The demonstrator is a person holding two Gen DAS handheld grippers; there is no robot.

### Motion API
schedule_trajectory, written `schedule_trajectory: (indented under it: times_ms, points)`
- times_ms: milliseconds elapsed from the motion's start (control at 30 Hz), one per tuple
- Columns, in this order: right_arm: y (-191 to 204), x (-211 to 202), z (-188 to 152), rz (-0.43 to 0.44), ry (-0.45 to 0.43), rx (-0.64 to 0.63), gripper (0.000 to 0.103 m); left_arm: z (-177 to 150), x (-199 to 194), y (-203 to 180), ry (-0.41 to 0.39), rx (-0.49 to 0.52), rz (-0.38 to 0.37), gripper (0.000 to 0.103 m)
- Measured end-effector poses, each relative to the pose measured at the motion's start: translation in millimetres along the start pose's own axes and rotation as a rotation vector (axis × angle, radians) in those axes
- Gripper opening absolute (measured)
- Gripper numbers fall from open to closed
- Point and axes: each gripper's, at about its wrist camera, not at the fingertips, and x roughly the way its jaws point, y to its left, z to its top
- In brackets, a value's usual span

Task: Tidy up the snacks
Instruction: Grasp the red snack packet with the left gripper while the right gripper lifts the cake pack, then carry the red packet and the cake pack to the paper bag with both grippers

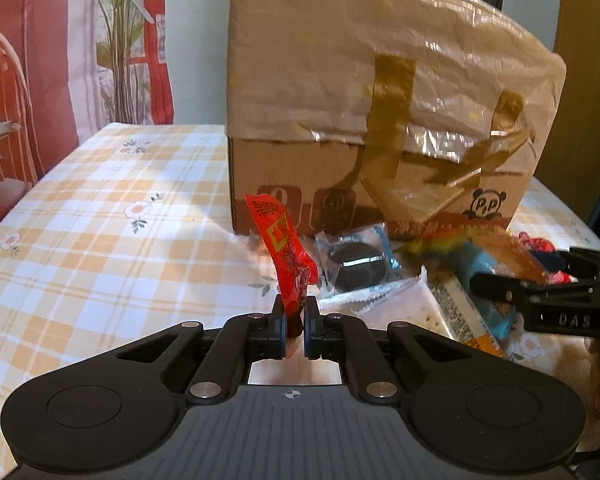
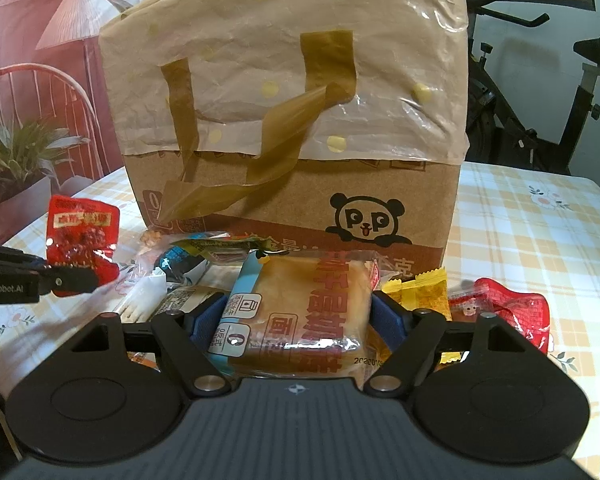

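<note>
The left gripper (image 1: 295, 312) is pinched narrow on the lower end of a red snack packet (image 1: 284, 250), whose long axis rises from the fingertips and leans toward eleven o'clock, clear of the checked tablecloth (image 1: 100, 208). In the right wrist view the same packet (image 2: 83, 246) faces flat on at nine o'clock, upright, with the left gripper's fingers (image 2: 66, 280) reaching in level from the left edge. At twelve o'clock stands the cardboard box (image 1: 380, 128), draped with a crinkled plastic bag. A round dark cookie in a clear wrapper (image 1: 358, 266) lies at the box's foot, in the snack pile. The right gripper (image 2: 300, 318) spreads wide around a wrapped bread cake (image 2: 296, 312), both blue pads against its sides; its printed lettering runs toward twelve o'clock. A yellow packet (image 2: 424, 292) sits just beside it at three o'clock.
</note>
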Motion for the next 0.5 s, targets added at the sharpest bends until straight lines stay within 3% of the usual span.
schedule_trajectory:
  times_ms: [500]
  points:
    - [-3, -41, 8, -0.062, -0.009, 0.034, 0.078, 18, -34, 2, -0.131, -0.01, 0.013, 0.008]
